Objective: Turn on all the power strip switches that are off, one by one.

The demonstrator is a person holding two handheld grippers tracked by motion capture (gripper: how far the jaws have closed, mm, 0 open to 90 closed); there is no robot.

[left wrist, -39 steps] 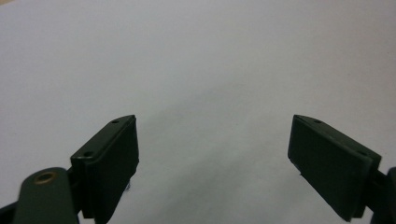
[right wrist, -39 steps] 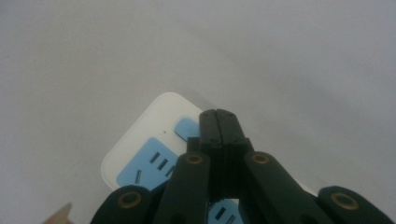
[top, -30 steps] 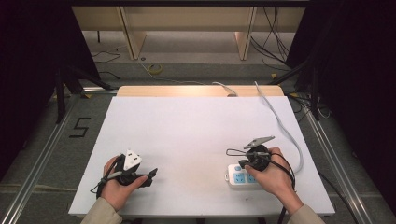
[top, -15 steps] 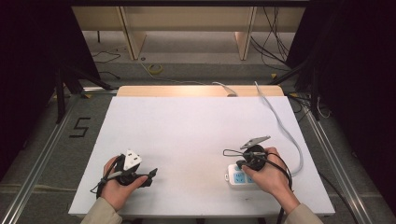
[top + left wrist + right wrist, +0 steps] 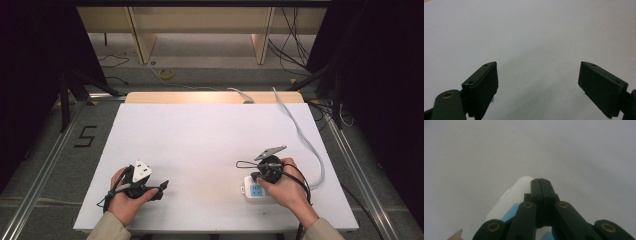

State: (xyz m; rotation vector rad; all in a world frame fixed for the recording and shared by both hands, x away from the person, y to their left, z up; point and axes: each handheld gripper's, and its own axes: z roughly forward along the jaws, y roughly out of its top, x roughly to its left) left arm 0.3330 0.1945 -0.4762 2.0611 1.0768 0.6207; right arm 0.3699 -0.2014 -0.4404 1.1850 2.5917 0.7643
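At about seven o'clock on the white counter [image 5: 210, 145], the person's left hand [image 5: 125, 200] holds the left hand-held gripper [image 5: 159, 189] low over the surface, its grey three-cornered plate on top; in the left gripper view its two black jaws stand wide apart with nothing but bare counter between them. Toward five o'clock, the right hand [image 5: 285, 187] holds the right hand-held gripper [image 5: 241, 164], whose jaws, seen in the right gripper view, are pressed fully together and grip nothing. Directly beneath that gripper lies a white power socket block [image 5: 256, 189] with a blue face, flat on the counter and partly covered by the hand. From the block a white cable [image 5: 305, 140] loops out toward three o'clock and runs up past the far edge at one o'clock
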